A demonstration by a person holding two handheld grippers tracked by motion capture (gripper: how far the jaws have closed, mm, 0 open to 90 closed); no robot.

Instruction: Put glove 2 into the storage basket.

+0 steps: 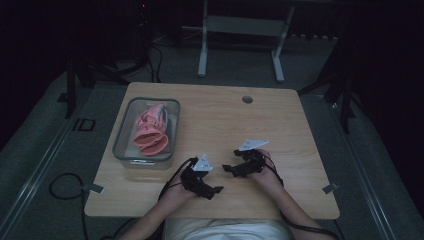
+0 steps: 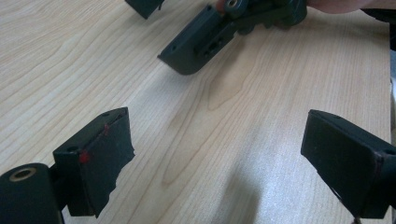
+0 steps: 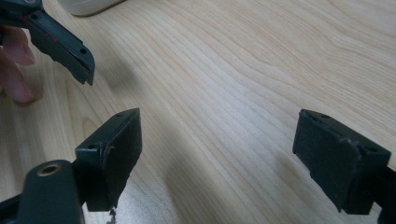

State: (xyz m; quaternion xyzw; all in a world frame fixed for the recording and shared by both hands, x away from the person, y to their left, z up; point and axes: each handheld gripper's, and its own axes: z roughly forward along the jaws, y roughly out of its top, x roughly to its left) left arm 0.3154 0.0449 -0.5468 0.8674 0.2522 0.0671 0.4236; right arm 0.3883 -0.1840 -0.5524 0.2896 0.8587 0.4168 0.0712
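Currently idle | left gripper (image 1: 216, 190) and right gripper (image 1: 226, 168), lower centre: jaws wide apart, empty | pink gloves (image 1: 150, 131) in grey bin (image 1: 121, 134), left of frame: likely soft, light, floppy; pinch a cuff edge

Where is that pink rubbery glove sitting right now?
In the high view, the pink rubber glove lies inside the clear plastic bin on the wooden table's left side, beyond the left gripper.
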